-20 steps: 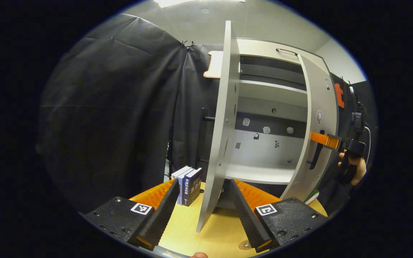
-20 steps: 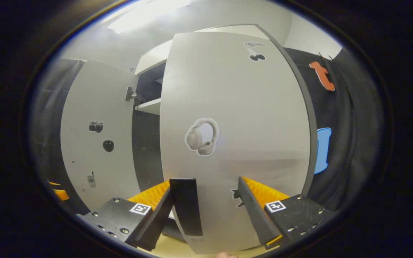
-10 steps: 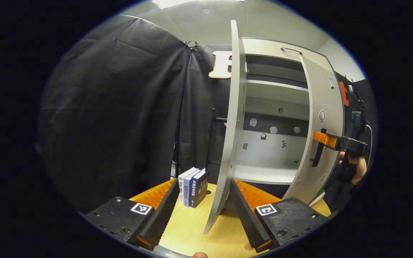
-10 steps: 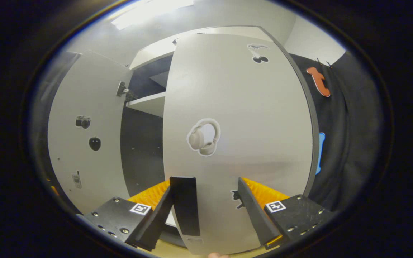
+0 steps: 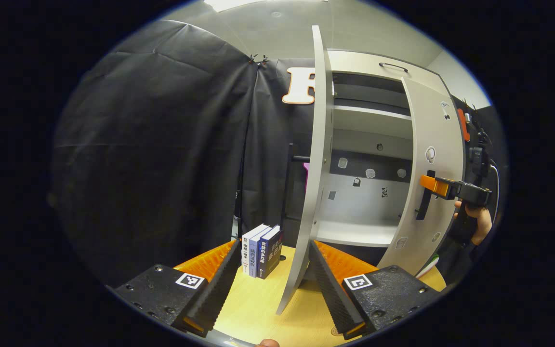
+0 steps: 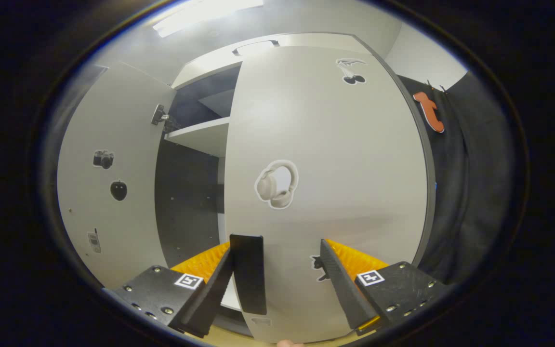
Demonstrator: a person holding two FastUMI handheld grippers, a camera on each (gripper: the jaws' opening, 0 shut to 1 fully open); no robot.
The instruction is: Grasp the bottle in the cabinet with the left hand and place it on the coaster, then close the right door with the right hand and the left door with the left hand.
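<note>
- In the left gripper view, the left gripper [image 5: 271,284] hangs over the wooden counter [image 5: 258,313] with its fingers spread wide and nothing between them.
- The bottom corner of the left door [image 5: 313,183] sits in the gap between those fingers, seen edge-on; I cannot tell whether either finger touches it.
- Just left of that door, three books [image 5: 260,250] stand upright on the counter.
- A round patterned disc, likely the coaster [image 5: 337,331], peeks out at the counter's near edge beside the right finger; the bottle is not seen on it or elsewhere.
- Past the left door, the cabinet [image 5: 369,202] stands open, its lower shelf [image 5: 354,233] bare.
- Farther right, the right door [image 5: 431,183] is partly swung in, and the right gripper [image 5: 434,185], held by a hand [image 5: 475,221], meets it by the dark handle [image 5: 424,195].
- In the right gripper view, the right gripper [image 6: 287,284] is released, fingers apart, pressed close to the right door [image 6: 325,168].
- The handle [image 6: 248,274] lies just beside the left finger, at the door's free edge.
- Beyond, the left door [image 6: 113,178] stands wide open.
</note>
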